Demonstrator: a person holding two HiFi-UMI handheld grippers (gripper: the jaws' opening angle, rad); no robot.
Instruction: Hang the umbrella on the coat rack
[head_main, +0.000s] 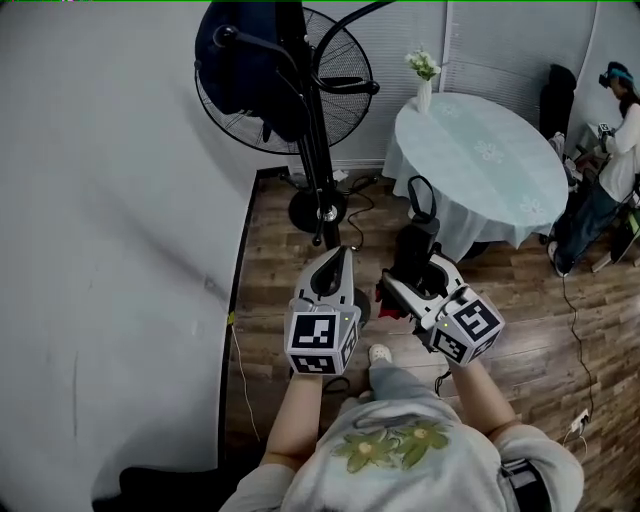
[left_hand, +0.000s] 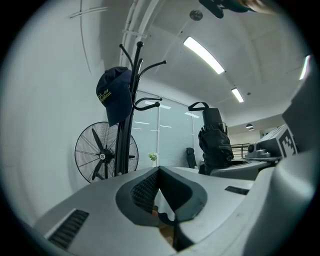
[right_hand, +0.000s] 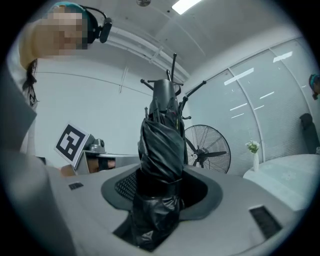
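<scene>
One umbrella (right_hand: 160, 145) upright between right tongs (head_main: 414, 284)

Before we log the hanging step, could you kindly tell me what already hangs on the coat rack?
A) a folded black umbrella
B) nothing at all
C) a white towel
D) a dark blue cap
D: a dark blue cap hangs near the top of the coat rack, while the umbrella is clamped in the right gripper.

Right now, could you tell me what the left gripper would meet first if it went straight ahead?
Most likely the coat rack, whose pole stands just left of the left gripper's line; depth is unclear, so it might slip past.
</scene>
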